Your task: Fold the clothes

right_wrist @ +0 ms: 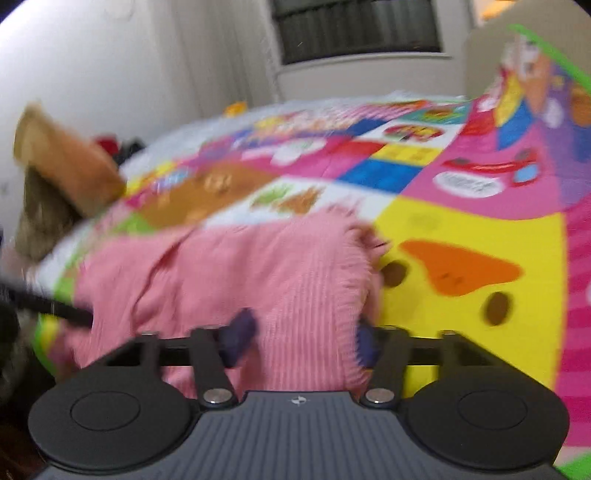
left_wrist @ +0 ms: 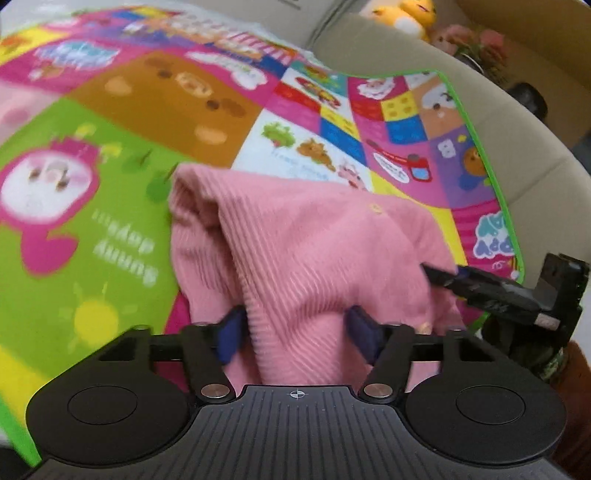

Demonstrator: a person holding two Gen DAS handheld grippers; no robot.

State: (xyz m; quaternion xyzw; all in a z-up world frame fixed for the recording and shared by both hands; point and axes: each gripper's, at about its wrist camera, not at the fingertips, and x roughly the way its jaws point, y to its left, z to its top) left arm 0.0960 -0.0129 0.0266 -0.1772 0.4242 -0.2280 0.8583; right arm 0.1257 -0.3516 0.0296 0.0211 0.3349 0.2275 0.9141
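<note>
The pink ribbed garment (left_wrist: 295,236) is bunched between the two tongs, and its ribs run mostly away from the left gripper (left_wrist: 295,332), so its long axis is hard to tell; the cloth is folded over itself with a rounded fold at the far left. It lies on a colourful play mat (left_wrist: 110,192) just in front of both tools. A small pale button (left_wrist: 375,208) shows on the cloth, ahead and a little to the right of the left gripper.

The left gripper points forward and slightly down at the mat, and its blue pads (left_wrist: 231,338) are clenched on a thick ridge of the pink fabric. To its right, the right gripper (left_wrist: 443,275) comes in sideways, with its tip touching the cloth edge.

In the right wrist view, the right gripper (right_wrist: 303,338) is also pressed on the garment (right_wrist: 240,266), with the frayed hem (right_wrist: 351,251) standing just ahead of its right finger. This view is blurred.

The mat carries cartoon pictures and printed words, seen upside down and too blurred to read with certainty. Beyond the mat, far ahead of the left gripper, sits a beige sofa (left_wrist: 388,48) with yellow plush toys (left_wrist: 406,13).
</note>
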